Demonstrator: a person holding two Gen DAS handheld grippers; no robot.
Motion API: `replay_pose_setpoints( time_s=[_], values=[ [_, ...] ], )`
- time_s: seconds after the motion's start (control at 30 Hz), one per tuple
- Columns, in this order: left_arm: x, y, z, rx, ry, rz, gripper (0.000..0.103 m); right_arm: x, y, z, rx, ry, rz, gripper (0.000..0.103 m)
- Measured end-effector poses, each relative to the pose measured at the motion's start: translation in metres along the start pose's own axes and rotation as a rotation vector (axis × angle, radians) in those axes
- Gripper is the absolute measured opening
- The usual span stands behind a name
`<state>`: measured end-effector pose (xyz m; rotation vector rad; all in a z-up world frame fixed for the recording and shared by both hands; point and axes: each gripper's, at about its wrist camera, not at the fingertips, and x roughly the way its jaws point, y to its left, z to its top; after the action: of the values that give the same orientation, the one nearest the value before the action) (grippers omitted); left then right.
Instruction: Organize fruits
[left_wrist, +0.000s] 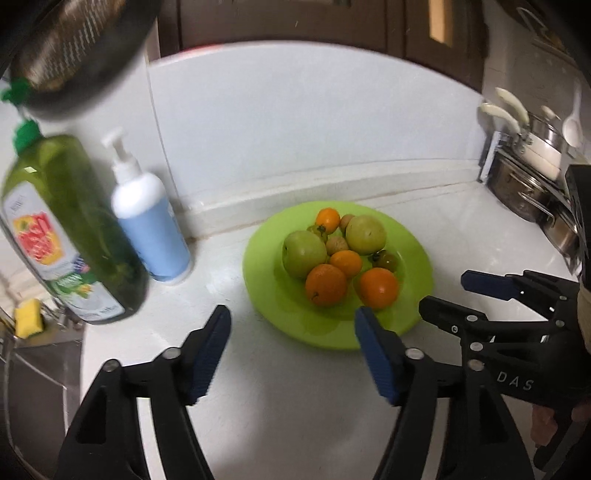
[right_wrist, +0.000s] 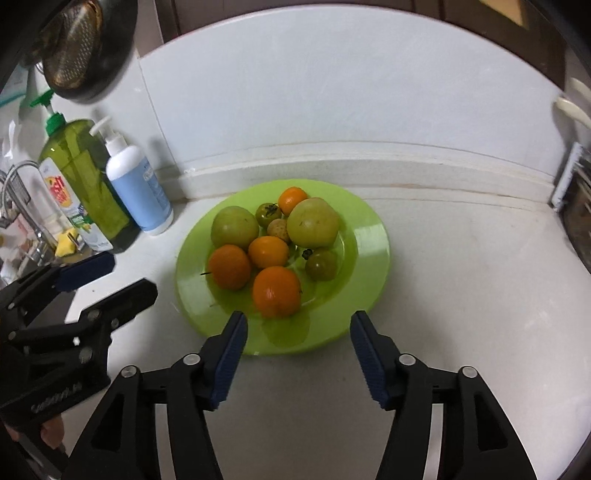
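A lime-green plate (left_wrist: 260, 273) (right_wrist: 369, 236) sits on the white counter near the back wall. It holds two green apples (left_wrist: 303, 253) (right_wrist: 312, 222), several oranges (left_wrist: 325, 284) (right_wrist: 276, 291), small green tomatoes (right_wrist: 320, 264) and small brown round fruits (left_wrist: 337, 244). My left gripper (left_wrist: 291, 317) (right_wrist: 129, 275) hovers open at the plate's near-left edge, nothing between its blue pads. My right gripper (right_wrist: 300, 319) (left_wrist: 445, 291) stands open over the plate's near rim, just short of the closest orange, and is empty too.
A green dish-soap bottle (left_wrist: 74, 229) (right_wrist: 85, 184) and a white pump bottle (left_wrist: 151, 229) (right_wrist: 138, 188) stand left of the plate. Beyond them are a sink with a faucet (right_wrist: 18, 177) and a yellow sponge (left_wrist: 27, 317). Steel pots (left_wrist: 532, 188) crowd the right; a strainer (left_wrist: 81, 48) hangs top left.
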<state>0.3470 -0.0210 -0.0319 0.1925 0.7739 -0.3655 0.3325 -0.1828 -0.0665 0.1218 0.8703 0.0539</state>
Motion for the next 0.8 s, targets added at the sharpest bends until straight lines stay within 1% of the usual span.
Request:
replay_pose_setpoints(
  time_s=[0.07, 0.17, 0.27, 0.33, 0.4, 0.47, 0.57, 0.63, 0.7, 0.8],
  values=[
    [-0.015, -0.002, -0.004, 0.012, -0.024, 0.009, 0.081, -0.013, 0.002, -0.007, 0.013, -0.021, -0.005, 0.064],
    [-0.039, -0.002, -0.012, 0.028, -0.059, 0.026, 0.083, -0.036, 0.005, -0.019, 0.028, -0.056, -0.029, 0.069],
    [-0.060, -0.005, -0.017, 0.035, -0.091, 0.049, 0.088, -0.059, 0.009, -0.032, 0.042, -0.096, -0.046, 0.074],
    [-0.075, -0.007, -0.021, 0.032, -0.106, 0.057, 0.088, -0.076, 0.011, -0.040, 0.047, -0.122, -0.054, 0.075],
    [-0.090, -0.008, -0.026, 0.016, -0.122, 0.066, 0.090, -0.094, 0.012, -0.048, 0.050, -0.147, -0.064, 0.077],
    [-0.105, -0.011, -0.032, -0.001, -0.141, 0.075, 0.093, -0.111, 0.013, -0.055, 0.049, -0.174, -0.077, 0.082],
    [-0.131, -0.022, -0.040, -0.020, -0.177, 0.095, 0.094, -0.135, 0.014, -0.065, 0.044, -0.220, -0.100, 0.087],
    [-0.146, -0.029, -0.046, -0.028, -0.194, 0.100, 0.096, -0.151, 0.013, -0.072, 0.035, -0.240, -0.108, 0.087],
    [-0.161, -0.037, -0.052, -0.035, -0.212, 0.106, 0.097, -0.166, 0.011, -0.079, 0.026, -0.255, -0.098, 0.088],
    [-0.186, -0.049, -0.063, -0.057, -0.244, 0.125, 0.099, -0.189, 0.007, -0.091, 0.016, -0.282, -0.093, 0.092]
  ],
)
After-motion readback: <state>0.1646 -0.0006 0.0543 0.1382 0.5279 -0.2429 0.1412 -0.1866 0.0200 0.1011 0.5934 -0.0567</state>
